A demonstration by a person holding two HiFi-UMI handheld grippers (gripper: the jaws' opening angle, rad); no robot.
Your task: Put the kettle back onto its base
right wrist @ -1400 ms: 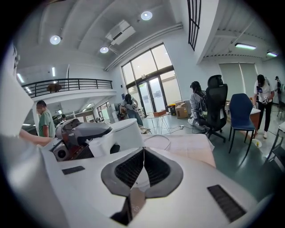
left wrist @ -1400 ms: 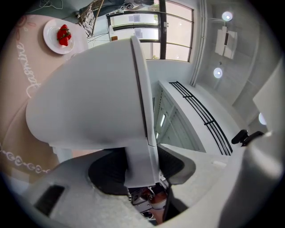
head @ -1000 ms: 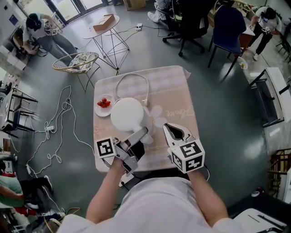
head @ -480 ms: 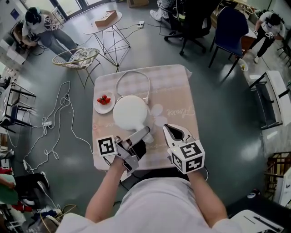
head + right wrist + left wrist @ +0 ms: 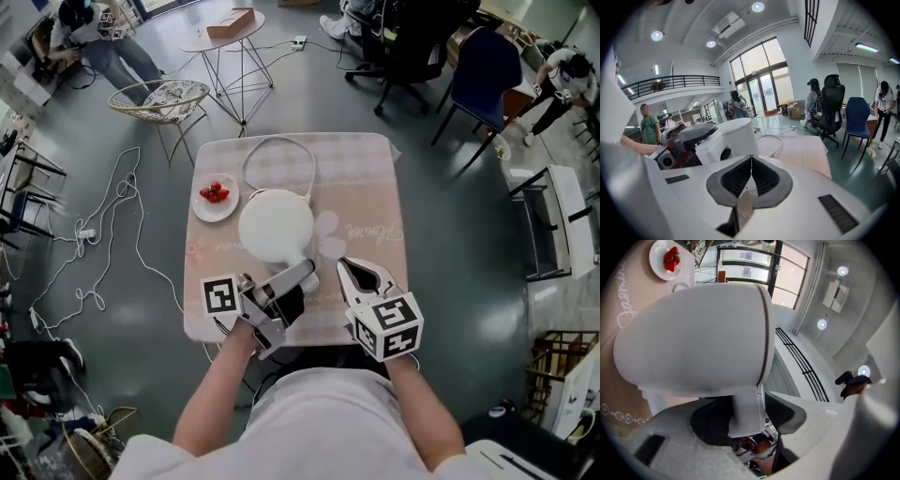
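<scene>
**Kettle held by one claw, plate close by**

White rounded kettle (image 5: 276,225) is over the middle of the beige cloth-covered bench (image 5: 361,187), its handle pinched in the left claw (image 5: 298,277). Whether it is lifted or resting I cannot tell. The right claw (image 5: 352,270) is pressed together and empty by the near edge, lending no support. On one narrow hold the body could swing or slip and miss its seat. A small white plate (image 5: 215,198) of red strawberries (image 5: 215,191), just beside it toward the left edge, could be knocked. A thin white loop (image 5: 278,139) by the far edge, base or cord I cannot say, might snag.
</scene>
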